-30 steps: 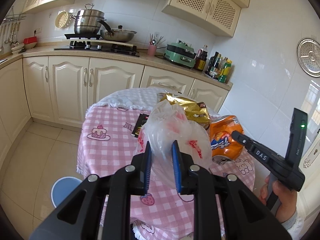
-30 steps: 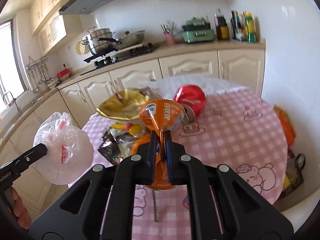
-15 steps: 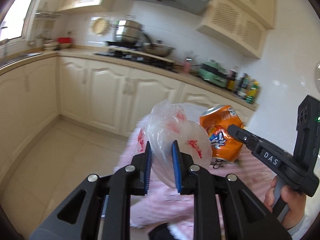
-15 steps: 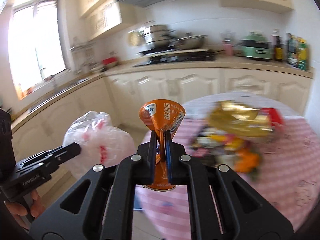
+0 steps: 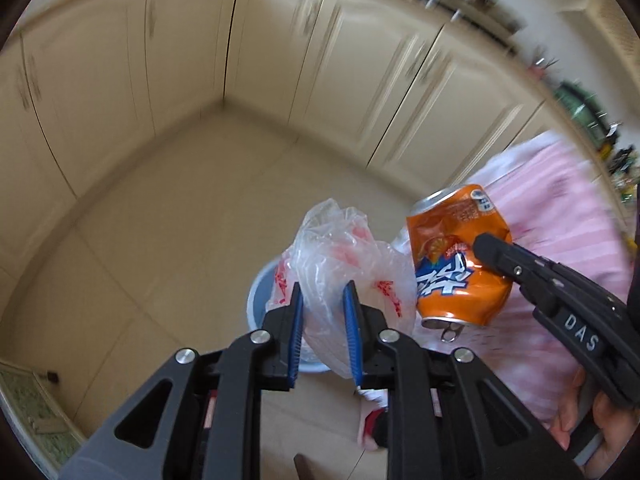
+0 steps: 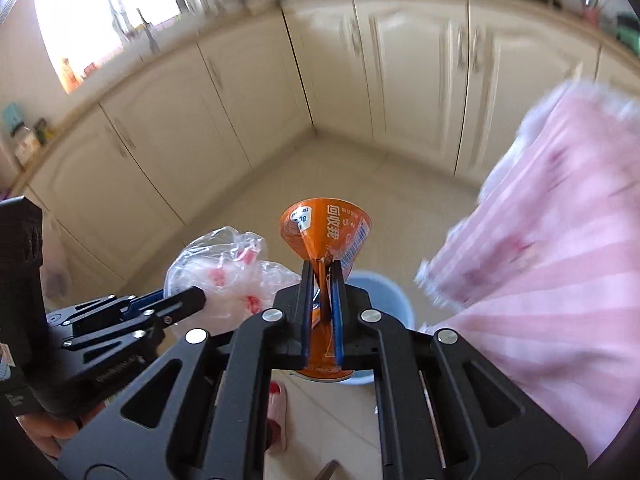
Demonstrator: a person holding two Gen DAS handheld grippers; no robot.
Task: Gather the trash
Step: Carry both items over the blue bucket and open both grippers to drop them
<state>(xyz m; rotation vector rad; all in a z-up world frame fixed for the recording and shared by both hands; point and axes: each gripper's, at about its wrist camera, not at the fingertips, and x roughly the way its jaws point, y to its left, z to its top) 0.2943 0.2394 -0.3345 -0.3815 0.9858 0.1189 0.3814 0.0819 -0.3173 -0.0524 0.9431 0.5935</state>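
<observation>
A bin (image 5: 260,300) stands on the floor (image 5: 168,216) beside the table (image 5: 560,248) — bag (image 5: 340,256) left, can (image 5: 456,264) right, both above it; cabinets (image 5: 280,52) behind.

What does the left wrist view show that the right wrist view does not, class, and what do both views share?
Only the left wrist view shows the crushed orange can side-on, with its pull tab, and the right gripper from outside. Only the right wrist view shows the bright window, a red-and-white slipper on the floor, and the left gripper from outside. Both show the clear plastic bag held in the left gripper, the can in the right, the blue bin beneath them, the pink tablecloth and the cream cabinets.
</observation>
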